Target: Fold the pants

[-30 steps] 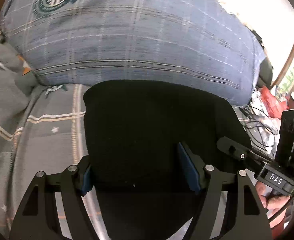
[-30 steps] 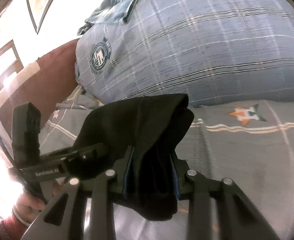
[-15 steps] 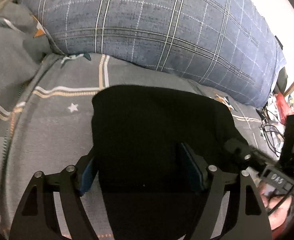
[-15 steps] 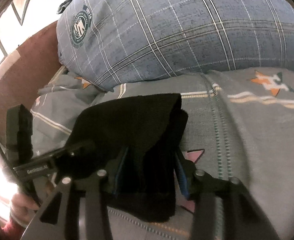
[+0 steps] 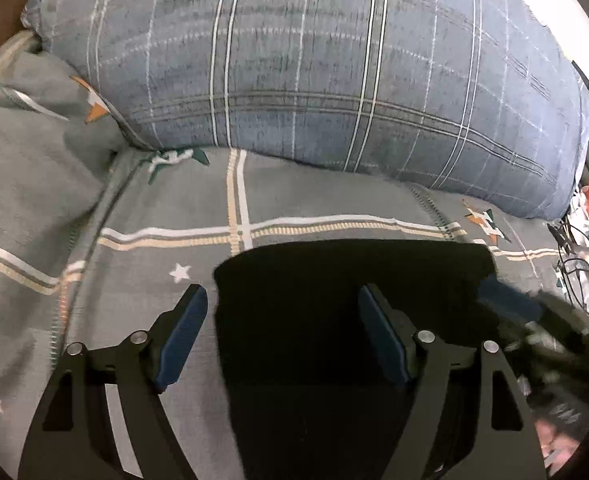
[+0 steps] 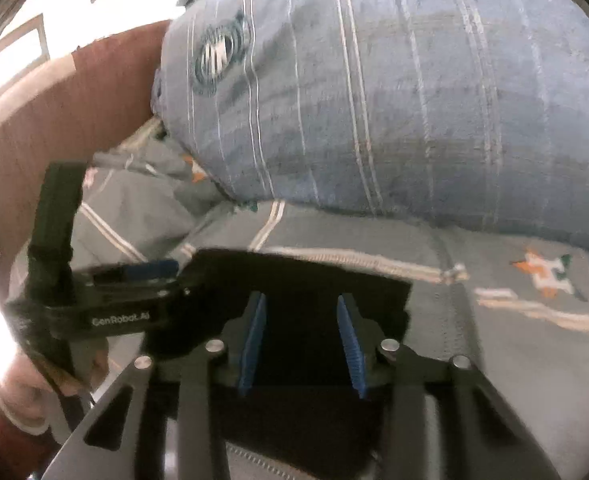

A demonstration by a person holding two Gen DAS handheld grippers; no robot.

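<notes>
Folded black pants (image 5: 346, 320) flat on grey bedspread (image 5: 166, 208), just before plaid pillow (image 5: 334, 80). Left gripper (image 5: 282, 336) apart, just been opening, left pad clear of cloth. Right gripper (image 6: 302, 332) jaws just been closing, pants between; clamped or not, cannot tell.

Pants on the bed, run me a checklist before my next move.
1. Pants flat on the bedspread: ok.
2. Left tool free of the cloth: ok; its jaws have just been opening, and one pad sits beside the pants.
3. Right tool released: cannot tell; its jaws have just been closing, with pants between them.
4. Far edge straight: ok.
5. Pillow apart from pants: ok.
</notes>
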